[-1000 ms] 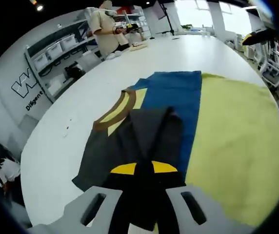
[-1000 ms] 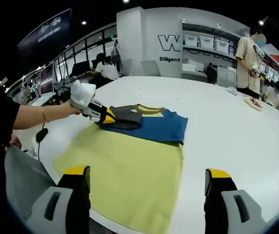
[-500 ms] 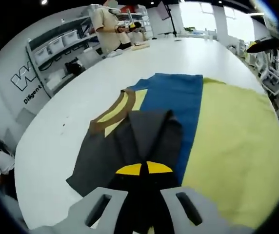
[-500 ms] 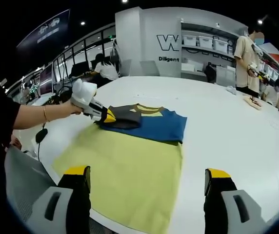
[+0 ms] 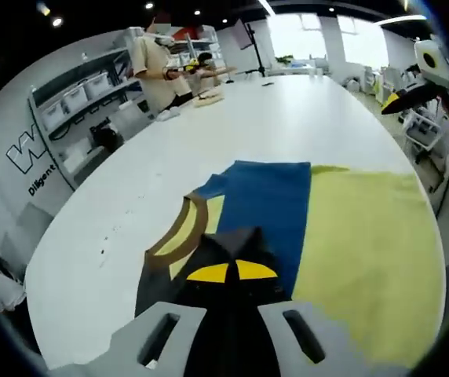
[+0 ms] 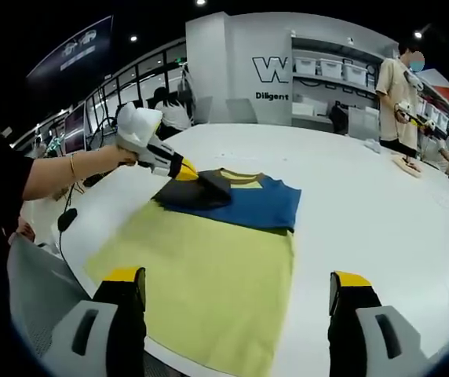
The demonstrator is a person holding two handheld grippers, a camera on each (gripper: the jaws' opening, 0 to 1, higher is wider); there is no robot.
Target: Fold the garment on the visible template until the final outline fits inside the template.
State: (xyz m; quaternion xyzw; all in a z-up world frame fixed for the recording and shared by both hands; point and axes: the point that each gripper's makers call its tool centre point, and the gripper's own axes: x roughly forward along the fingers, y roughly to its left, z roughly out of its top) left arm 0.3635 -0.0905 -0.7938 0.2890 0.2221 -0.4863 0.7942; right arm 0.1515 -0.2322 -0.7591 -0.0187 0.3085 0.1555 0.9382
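Two claws: the left claw (image 6: 184, 169) is clamped on the dark grey sleeve (image 6: 201, 191) of the blue-and-yellow garment (image 6: 260, 203) at 11 o'clock on the white tabletop (image 6: 381, 220); the right claw (image 6: 236, 302) gapes apart over the yellow-green template mat (image 6: 209, 271).

Blue-grey garment (image 6: 240, 200) lies partly folded on yellow template (image 6: 209, 275).

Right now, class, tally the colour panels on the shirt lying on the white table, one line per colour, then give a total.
Yellow-green panel: 1
Blue panel: 1
Dark grey sleeve: 1
Total: 3
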